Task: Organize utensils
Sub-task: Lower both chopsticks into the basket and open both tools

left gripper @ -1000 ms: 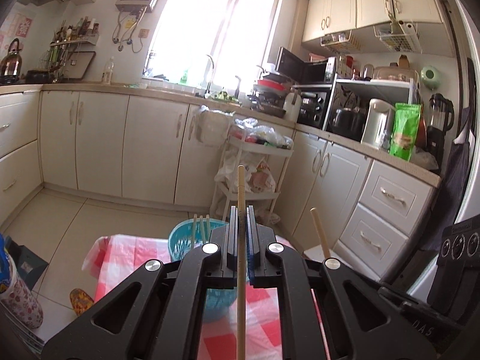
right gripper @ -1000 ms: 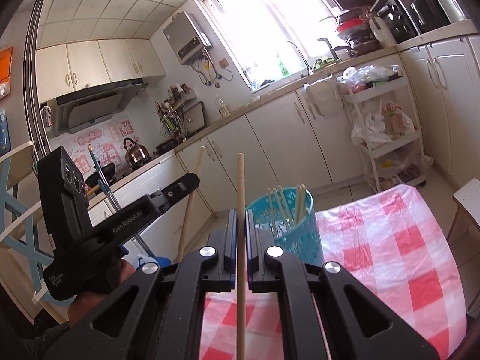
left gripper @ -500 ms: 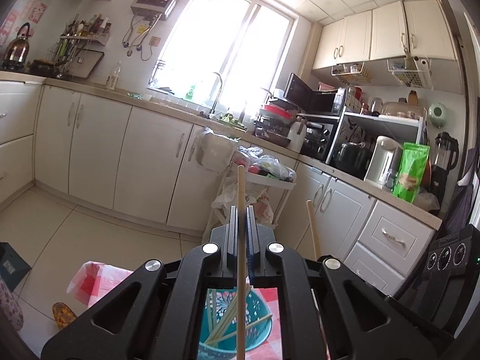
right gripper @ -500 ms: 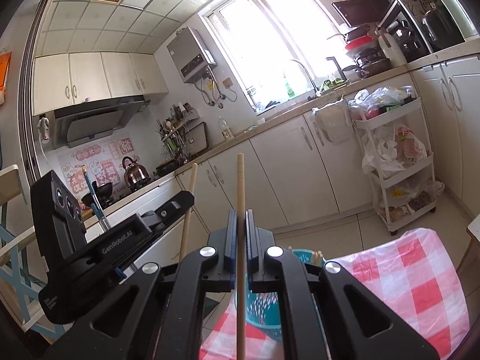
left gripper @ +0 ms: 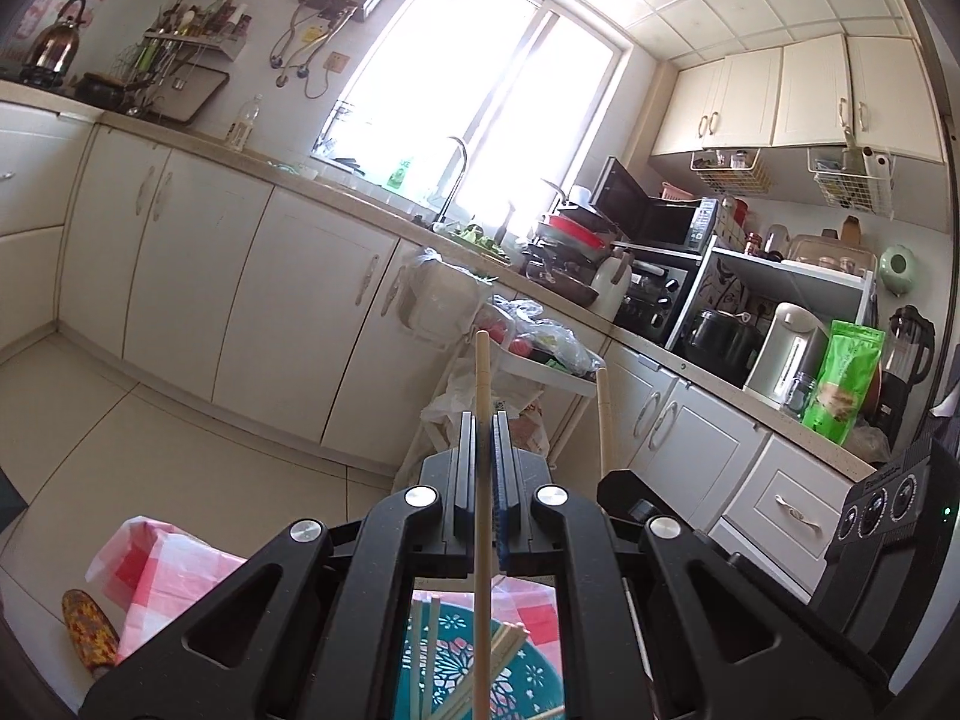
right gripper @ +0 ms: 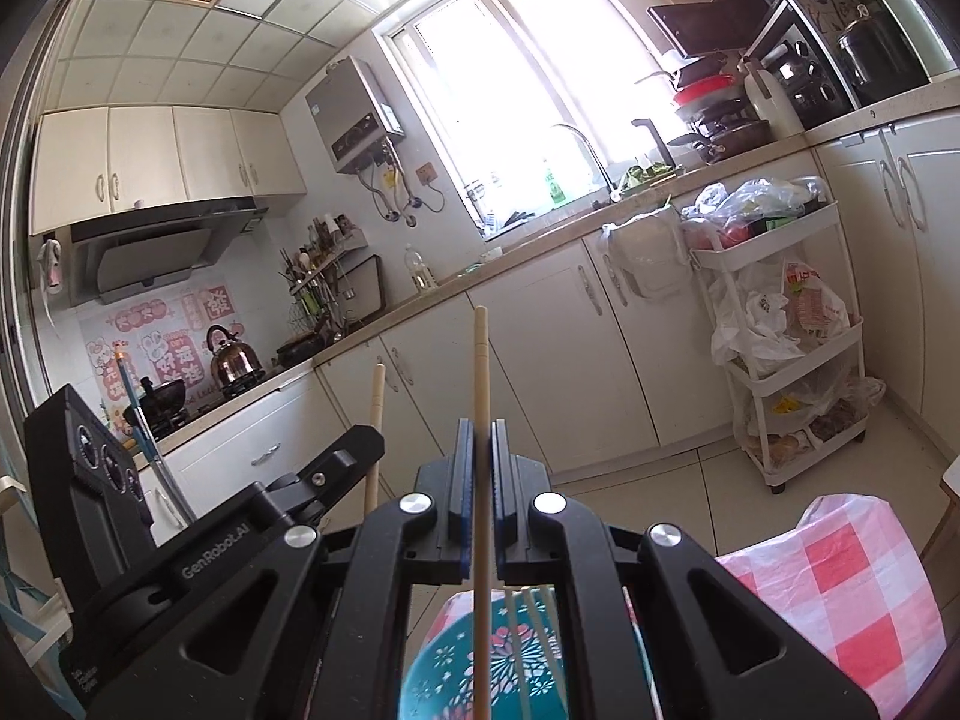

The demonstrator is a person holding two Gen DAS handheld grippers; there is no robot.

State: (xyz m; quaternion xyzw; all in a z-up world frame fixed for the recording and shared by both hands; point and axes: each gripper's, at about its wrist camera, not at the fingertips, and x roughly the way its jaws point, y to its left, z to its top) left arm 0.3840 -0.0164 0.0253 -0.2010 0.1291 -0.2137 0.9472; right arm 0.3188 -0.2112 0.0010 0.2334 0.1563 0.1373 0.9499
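My left gripper (left gripper: 483,420) is shut on a wooden chopstick (left gripper: 482,384) that stands upright between its jaws. Its lower end hangs over a teal utensil basket (left gripper: 534,681) that holds several chopsticks. My right gripper (right gripper: 480,426) is shut on a second wooden chopstick (right gripper: 480,360), also upright, over the same basket (right gripper: 444,672). Each gripper shows in the other's view: the right one (left gripper: 624,480) with its chopstick (left gripper: 604,414), the left one (right gripper: 336,462) with its chopstick (right gripper: 375,420). They sit close side by side.
The basket stands on a red and white checked tablecloth (right gripper: 840,600), whose edge also shows in the left wrist view (left gripper: 168,564). White kitchen cabinets (left gripper: 270,300) and a white trolley with bags (right gripper: 786,360) lie beyond. A patterned slipper (left gripper: 87,630) lies on the floor.
Both grippers have moved forward over the basket and tilted upward. The basket has slid from ahead of the fingers to beneath them. Both chopsticks stay clamped.
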